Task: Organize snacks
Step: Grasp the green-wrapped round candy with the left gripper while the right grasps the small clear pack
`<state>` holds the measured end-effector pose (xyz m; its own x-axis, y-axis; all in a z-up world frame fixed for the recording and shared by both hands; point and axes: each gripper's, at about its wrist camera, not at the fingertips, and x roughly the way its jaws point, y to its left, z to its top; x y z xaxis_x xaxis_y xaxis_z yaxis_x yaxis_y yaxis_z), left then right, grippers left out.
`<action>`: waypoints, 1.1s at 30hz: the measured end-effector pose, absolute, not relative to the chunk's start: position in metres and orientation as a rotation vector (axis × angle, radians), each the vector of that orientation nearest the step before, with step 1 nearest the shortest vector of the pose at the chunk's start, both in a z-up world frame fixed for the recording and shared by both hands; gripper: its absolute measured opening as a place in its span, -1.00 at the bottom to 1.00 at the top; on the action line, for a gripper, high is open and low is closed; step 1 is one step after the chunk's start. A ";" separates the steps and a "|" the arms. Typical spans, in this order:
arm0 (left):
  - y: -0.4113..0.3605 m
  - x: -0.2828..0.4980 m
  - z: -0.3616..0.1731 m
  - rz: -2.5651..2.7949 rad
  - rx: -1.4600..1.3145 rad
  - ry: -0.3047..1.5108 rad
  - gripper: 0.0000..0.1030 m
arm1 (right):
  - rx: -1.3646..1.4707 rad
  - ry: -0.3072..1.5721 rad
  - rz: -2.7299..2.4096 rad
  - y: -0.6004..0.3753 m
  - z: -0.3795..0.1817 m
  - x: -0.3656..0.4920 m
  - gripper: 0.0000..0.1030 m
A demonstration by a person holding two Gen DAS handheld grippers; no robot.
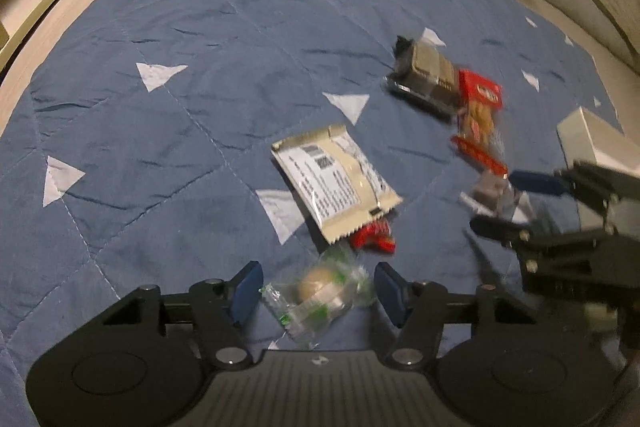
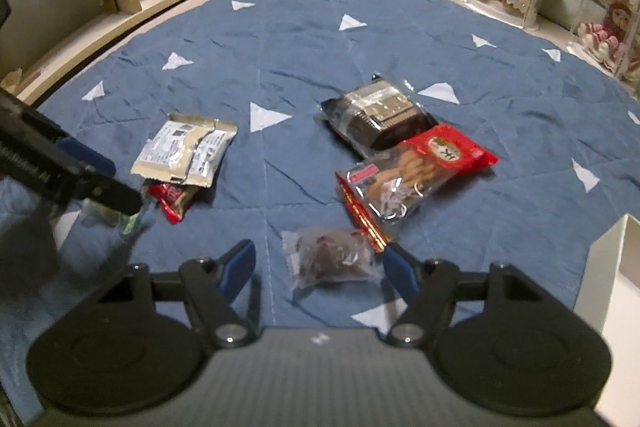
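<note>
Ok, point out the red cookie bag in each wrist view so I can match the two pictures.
Left wrist view: the red cookie bag lies right of centre, blurred, against the dark tray pack.
Right wrist view: the red cookie bag lies right of centre, just beyond the brown wrapped snack.
Shared landmark: the cream sachet overlapping a small red packet.

The red packet (image 1: 374, 239) lies mostly hidden under the cream pouch (image 1: 336, 183). The white box (image 1: 592, 139) is cut off at the picture's edge. Print on the pouch is unreadable.
</note>
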<state>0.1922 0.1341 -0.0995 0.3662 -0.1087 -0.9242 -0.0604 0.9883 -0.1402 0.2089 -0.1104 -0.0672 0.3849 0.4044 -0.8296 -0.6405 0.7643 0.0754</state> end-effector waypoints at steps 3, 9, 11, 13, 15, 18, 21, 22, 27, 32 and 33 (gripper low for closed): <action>0.127 0.188 -0.101 -0.045 -0.088 1.190 0.19 | -0.292 0.984 0.668 -0.108 -0.073 0.212 0.38; 0.107 0.180 -0.100 -0.182 0.023 1.206 0.15 | -0.301 1.005 0.682 -0.108 -0.076 0.212 -0.04; 0.100 0.175 -0.100 -0.221 0.047 1.210 0.15 | -0.304 1.006 0.692 -0.108 -0.075 0.210 -0.08; 0.093 0.170 -0.101 -0.261 0.073 1.218 0.15 | -0.303 1.011 0.702 -0.107 -0.073 0.208 -0.10; 0.086 0.164 -0.102 -0.289 0.098 1.221 0.15 | -0.307 1.015 0.702 -0.107 -0.071 0.206 -0.10; 0.082 0.161 -0.101 -0.285 0.113 1.211 0.15 | -0.303 1.025 0.688 -0.108 -0.069 0.205 -0.10; 0.087 0.165 -0.098 -0.238 0.092 1.194 0.15 | -0.299 1.055 0.675 -0.111 -0.068 0.206 -0.10; 0.088 0.167 -0.097 -0.223 0.083 1.188 0.15 | -0.298 1.072 0.669 -0.112 -0.068 0.206 -0.09; 0.086 0.178 -0.097 -0.169 0.066 1.165 0.08 | -0.273 1.124 0.672 -0.115 -0.068 0.205 0.15; 0.077 0.184 -0.103 -0.178 0.091 1.178 -0.13 | -0.139 1.136 0.637 -0.123 -0.064 0.215 0.37; 0.076 0.184 -0.104 -0.176 0.096 1.180 -0.13 | -0.131 1.134 0.633 -0.123 -0.064 0.217 0.37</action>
<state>0.1840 0.0756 -0.1043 0.3694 -0.0867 -0.9252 0.1876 0.9821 -0.0172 0.2165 -0.1235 -0.0642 0.2695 0.4039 -0.8742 -0.5324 0.8189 0.2143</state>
